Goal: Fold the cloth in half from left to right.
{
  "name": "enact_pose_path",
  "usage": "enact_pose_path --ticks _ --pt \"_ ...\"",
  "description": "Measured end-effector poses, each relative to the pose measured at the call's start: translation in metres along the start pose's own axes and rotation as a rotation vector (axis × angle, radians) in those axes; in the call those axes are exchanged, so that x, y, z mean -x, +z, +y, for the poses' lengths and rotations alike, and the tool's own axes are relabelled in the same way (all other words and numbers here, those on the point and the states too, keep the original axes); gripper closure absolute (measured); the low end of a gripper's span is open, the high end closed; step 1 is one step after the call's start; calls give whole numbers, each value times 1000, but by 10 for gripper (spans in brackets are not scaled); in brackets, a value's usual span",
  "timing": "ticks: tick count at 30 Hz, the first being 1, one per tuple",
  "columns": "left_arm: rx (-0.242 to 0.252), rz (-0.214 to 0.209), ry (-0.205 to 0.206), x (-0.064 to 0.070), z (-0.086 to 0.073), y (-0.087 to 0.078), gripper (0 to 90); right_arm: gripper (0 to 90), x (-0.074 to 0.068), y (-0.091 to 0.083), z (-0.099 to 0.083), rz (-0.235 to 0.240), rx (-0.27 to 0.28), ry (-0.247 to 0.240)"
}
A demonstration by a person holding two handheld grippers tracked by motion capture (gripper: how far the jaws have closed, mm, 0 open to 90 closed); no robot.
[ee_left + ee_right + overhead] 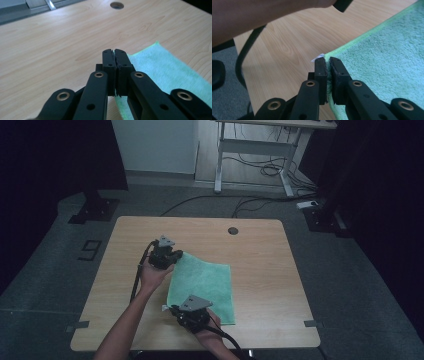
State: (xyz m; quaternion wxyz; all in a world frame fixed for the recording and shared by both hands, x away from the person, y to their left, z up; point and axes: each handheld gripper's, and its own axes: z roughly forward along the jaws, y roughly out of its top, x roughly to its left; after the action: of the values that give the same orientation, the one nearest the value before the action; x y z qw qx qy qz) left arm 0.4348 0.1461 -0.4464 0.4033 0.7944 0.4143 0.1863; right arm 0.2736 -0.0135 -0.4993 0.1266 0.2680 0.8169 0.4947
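Note:
A green towel lies flat on the wooden table. My left gripper sits at the towel's far left corner. In the left gripper view its jaws are pressed together over the towel's edge, with green fabric showing beneath them. My right gripper is at the near left corner. In the right gripper view the jaws are shut on the hem of the towel, beside a small white tag.
A round cable hole lies near the table's far edge. The left forearm and its black cable cross the right gripper view. Bare wood stretches right of the towel. Desk legs and floor cables are beyond the table.

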Motion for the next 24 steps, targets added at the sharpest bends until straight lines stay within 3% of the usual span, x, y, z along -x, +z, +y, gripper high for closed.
enact_pose_path --ticks 5,8,13,19,24 --pt "12 4 3 -2 7 -10 880 841 -8 0 17 5 35 -31" --pt "11 8 -3 -2 4 -10 880 841 -8 -1 15 1 24 -40" --pt "13 20 -4 -7 3 -17 880 841 -4 1 6 -1 4 -15" --pt "29 48 -11 -14 10 -33 879 840 -16 3 19 21 44 -45" --pt "-1 40 -17 -13 9 -21 878 839 -15 0 16 12 49 -43"
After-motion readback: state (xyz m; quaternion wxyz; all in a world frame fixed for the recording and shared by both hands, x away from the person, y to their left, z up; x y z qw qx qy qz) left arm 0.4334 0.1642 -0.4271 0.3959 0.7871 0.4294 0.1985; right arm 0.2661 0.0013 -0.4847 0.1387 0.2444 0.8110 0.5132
